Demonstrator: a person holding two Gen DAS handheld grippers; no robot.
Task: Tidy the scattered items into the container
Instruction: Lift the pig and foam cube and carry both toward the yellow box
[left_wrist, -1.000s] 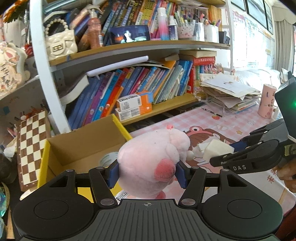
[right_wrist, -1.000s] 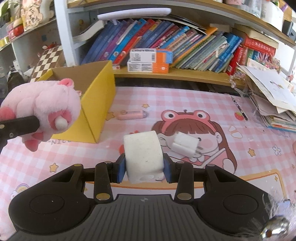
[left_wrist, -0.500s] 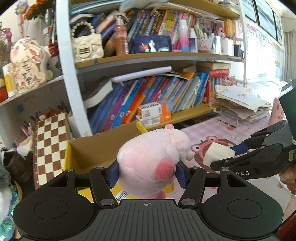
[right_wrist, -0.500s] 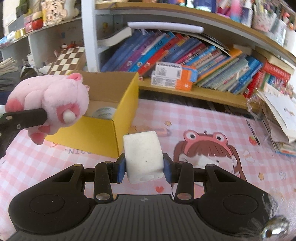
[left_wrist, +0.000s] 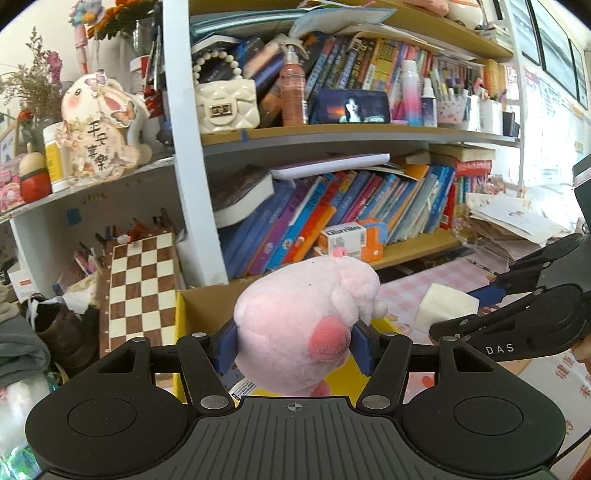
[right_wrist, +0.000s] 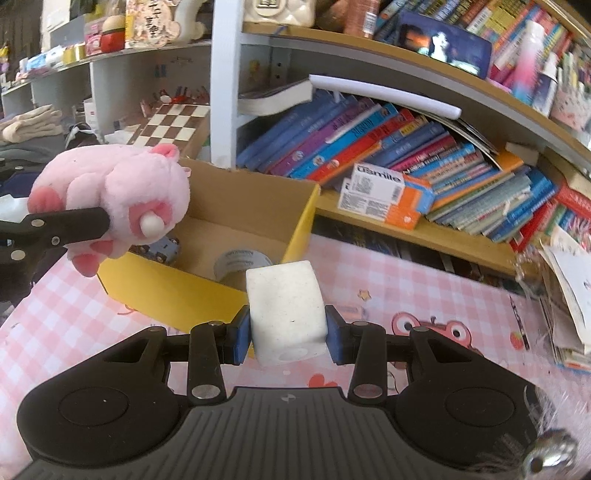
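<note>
Container: yellow cardboard box (right_wrist: 295, 236) on the pink checked bench (right_wrist: 424, 291), in front of the bookshelf (right_wrist: 406, 155); a tape roll (right_wrist: 240, 260) and a small ball already lie inside.
Left hand-held gripper (left_wrist: 293, 341): clenched on the pink plush toy (left_wrist: 306, 321), blue pads pressed into its sides.
Right hand-held gripper (right_wrist: 288, 332): grasping a white foam block (right_wrist: 286, 310), held clear of the bench.
Change: over the last second both loads have travelled from the open bench towards the box; the plush now hangs over its near-left corner, the block just short of its near wall.
Meaning: carrying is nearly done; the likely next step is releasing both into the box.
Left out: a pink tube (right_wrist: 349, 310) lying on the bench.
</note>
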